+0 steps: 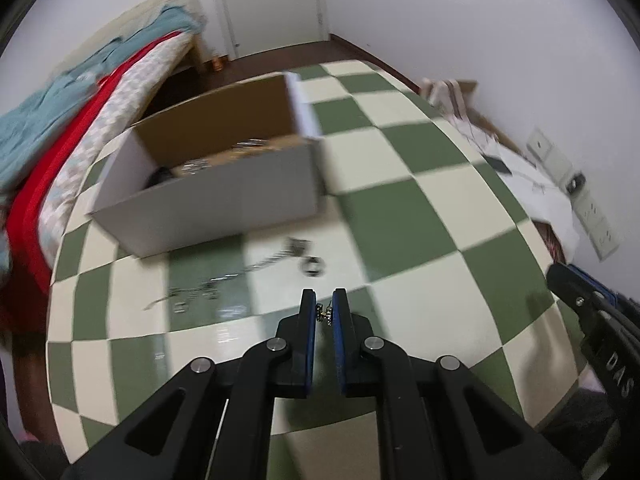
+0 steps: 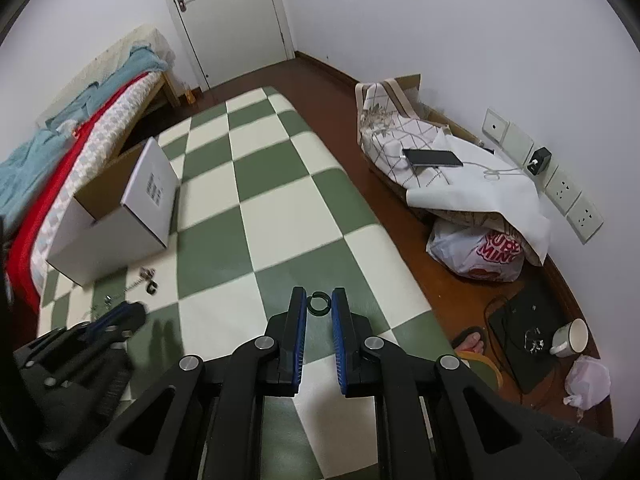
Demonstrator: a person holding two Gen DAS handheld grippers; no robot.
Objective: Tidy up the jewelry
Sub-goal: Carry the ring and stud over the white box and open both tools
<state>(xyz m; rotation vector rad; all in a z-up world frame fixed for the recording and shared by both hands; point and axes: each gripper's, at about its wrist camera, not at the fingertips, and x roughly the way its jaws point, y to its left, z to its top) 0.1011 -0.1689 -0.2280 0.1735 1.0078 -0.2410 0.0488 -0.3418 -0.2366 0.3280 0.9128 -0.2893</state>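
My left gripper (image 1: pixel 324 297) is shut on a small gold earring (image 1: pixel 324 313), held just above the green-and-cream checked tabletop (image 1: pixel 400 216). Ahead of it stands an open white cardboard box (image 1: pixel 224 196) with shiny jewelry (image 1: pixel 248 146) inside. A silver chain (image 1: pixel 256 266) and a dark ring (image 1: pixel 314 266) lie loose in front of the box. My right gripper (image 2: pixel 318 294) is shut on a dark open hoop ring (image 2: pixel 319 313) over the tabletop (image 2: pixel 280 216). The box (image 2: pixel 120 224) and loose jewelry (image 2: pixel 146 276) are to its left. The left gripper's fingers (image 2: pixel 120 316) show low on the left.
A bed with red and teal bedding (image 1: pixel 60 152) lies behind the box. Right of the table, on the floor, are a covered heap with a phone (image 2: pixel 432 158), a plastic bag (image 2: pixel 476 256), a mug (image 2: pixel 570 338) and a person's sandalled foot (image 2: pixel 472 338). The right gripper (image 1: pixel 580 292) reaches in at the right.
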